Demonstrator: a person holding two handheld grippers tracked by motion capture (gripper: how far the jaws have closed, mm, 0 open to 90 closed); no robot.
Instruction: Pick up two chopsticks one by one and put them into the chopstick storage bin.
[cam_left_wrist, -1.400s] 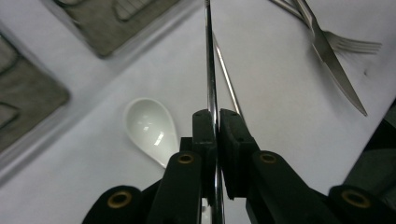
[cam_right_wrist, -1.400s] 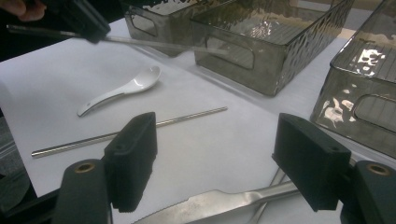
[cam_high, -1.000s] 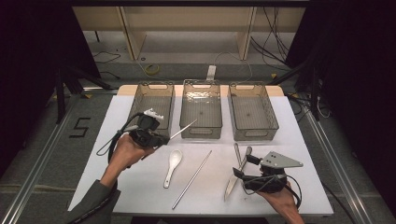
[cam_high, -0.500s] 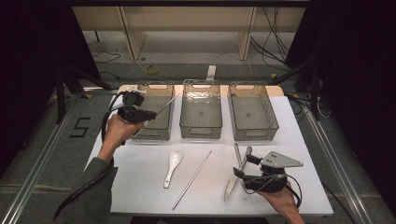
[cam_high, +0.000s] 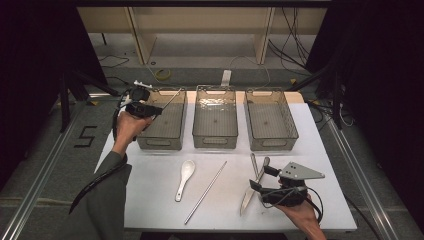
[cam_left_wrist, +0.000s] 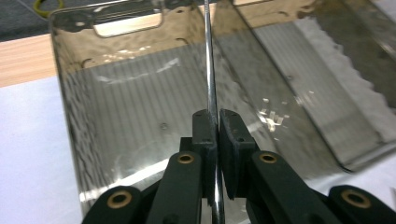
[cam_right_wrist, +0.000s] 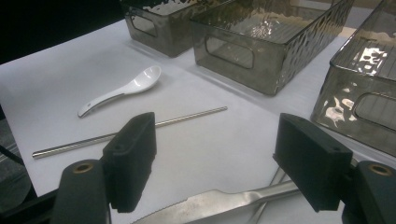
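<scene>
On the left, the left gripper (cam_high: 150, 108) is clenched on a thin metal chopstick (cam_left_wrist: 209, 70), its pads pinching the rod near one end. It holds the rod over the left bin (cam_high: 162, 137), with the free end slanting up toward the far right corner of that bin. In the left gripper view the rod runs straight up from between the jaws, with the ribbed floor of the bin below it. The chopstick is not yet set down, so this step reads as almost finished: what is left is to lower it and let go.

All three bins look empty, though their dark, rippled walls make a small item hard to rule out. So the sorting seems to be only at its start.

Moving right along the white table (cam_high: 150, 200), a white spoon (cam_high: 184, 179) lies loose, then a second chopstick (cam_high: 206, 191), then a knife (cam_high: 248, 194) and, touching or crossing it, another steel utensil (cam_high: 255, 165) whose kind I cannot tell. The right gripper (cam_high: 261, 179) rests there with its jaws spread apart over the knife (cam_right_wrist: 219, 201), gripping nothing.

Count: three bins, namely the left one, the middle bin (cam_high: 215, 140) and the right bin (cam_high: 272, 142); two chopsticks, one spoon, one knife, one unidentified steel piece, two grippers.
</scene>
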